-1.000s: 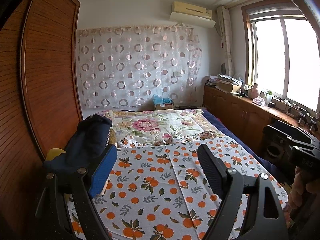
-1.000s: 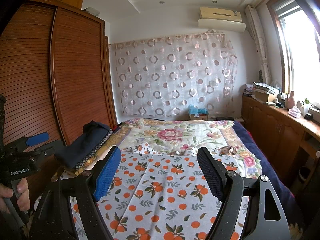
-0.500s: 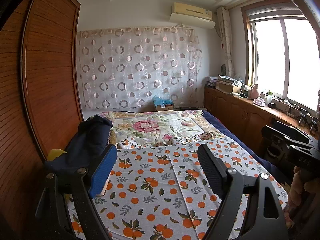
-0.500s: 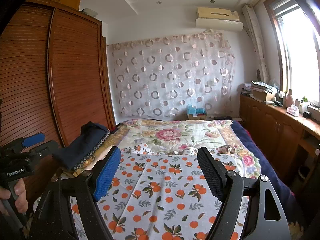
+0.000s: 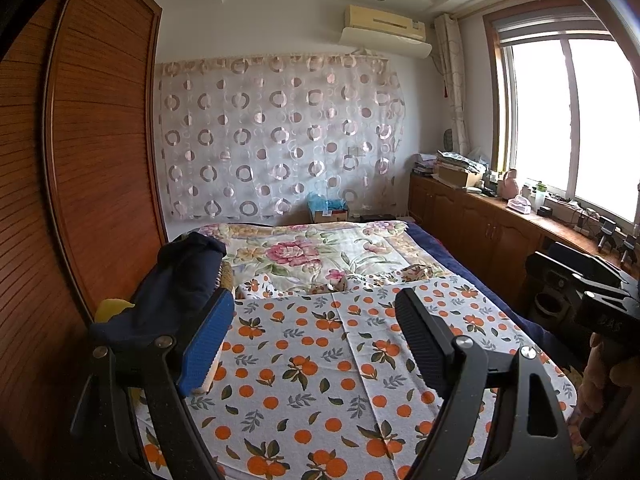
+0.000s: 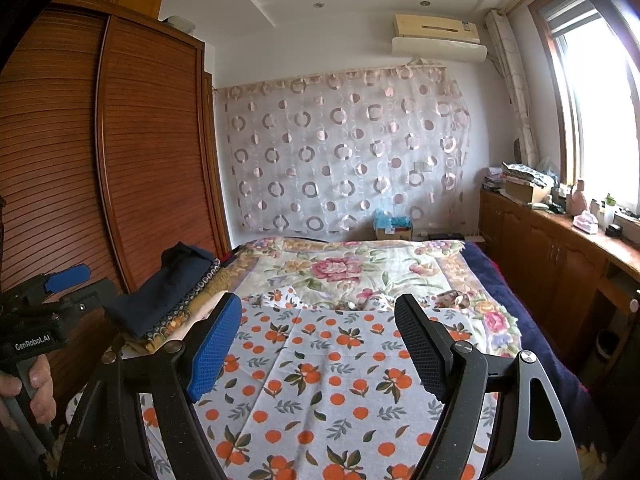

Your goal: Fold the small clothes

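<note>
A white cloth with an orange-fruit print [image 5: 320, 360] lies flat on the bed, also in the right wrist view [image 6: 320, 380]. A folded dark navy garment [image 5: 176, 284] sits on a stack of clothes at the bed's left edge, seen also in the right wrist view [image 6: 168, 284]. My left gripper [image 5: 316, 344] is open and empty, held above the near part of the cloth. My right gripper [image 6: 320, 348] is open and empty above the same cloth. Each gripper shows at the edge of the other's view, the left [image 6: 40, 320] and the right [image 5: 592, 300].
A floral quilt [image 5: 312, 252] covers the far half of the bed. A wooden wardrobe [image 5: 80, 180] stands close on the left. A low wooden cabinet [image 5: 480, 232] with clutter runs under the window on the right. A patterned curtain [image 5: 280, 140] hangs on the far wall.
Both views have shifted slightly; the grippers stay open and raised above the cloth. Nothing has been taken hold of.
</note>
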A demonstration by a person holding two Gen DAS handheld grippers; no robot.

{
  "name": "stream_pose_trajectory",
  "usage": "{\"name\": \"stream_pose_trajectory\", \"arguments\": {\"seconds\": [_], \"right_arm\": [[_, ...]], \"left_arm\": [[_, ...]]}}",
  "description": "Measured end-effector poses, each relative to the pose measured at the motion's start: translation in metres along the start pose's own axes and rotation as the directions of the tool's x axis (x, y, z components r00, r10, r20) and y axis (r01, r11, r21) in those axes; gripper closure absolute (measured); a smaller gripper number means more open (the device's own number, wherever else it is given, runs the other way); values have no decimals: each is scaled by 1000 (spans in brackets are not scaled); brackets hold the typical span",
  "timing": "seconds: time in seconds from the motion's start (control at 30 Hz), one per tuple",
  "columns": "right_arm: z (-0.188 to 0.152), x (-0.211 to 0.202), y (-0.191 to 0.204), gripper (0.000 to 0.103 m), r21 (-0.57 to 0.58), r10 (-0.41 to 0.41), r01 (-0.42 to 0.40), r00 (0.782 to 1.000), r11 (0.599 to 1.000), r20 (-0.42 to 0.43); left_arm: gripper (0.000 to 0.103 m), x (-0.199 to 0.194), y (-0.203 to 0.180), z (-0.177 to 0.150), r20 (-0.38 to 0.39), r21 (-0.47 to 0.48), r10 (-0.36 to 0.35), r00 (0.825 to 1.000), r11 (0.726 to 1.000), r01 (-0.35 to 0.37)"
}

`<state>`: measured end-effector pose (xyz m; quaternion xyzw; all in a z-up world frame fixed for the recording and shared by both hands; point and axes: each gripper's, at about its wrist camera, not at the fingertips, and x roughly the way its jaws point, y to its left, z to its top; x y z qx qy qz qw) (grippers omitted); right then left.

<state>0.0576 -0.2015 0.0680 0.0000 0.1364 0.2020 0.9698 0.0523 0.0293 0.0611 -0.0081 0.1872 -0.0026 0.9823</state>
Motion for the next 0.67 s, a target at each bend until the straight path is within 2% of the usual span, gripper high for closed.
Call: {"name": "stream_pose_trajectory", "arguments": {"seconds": [0.67], "right_arm": [[-2, 0, -4, 23, -2, -2, 2, 1000, 1000, 3]], "left_arm": [[20, -2, 2, 3, 4, -6, 1, 1000, 1000, -1]]}}
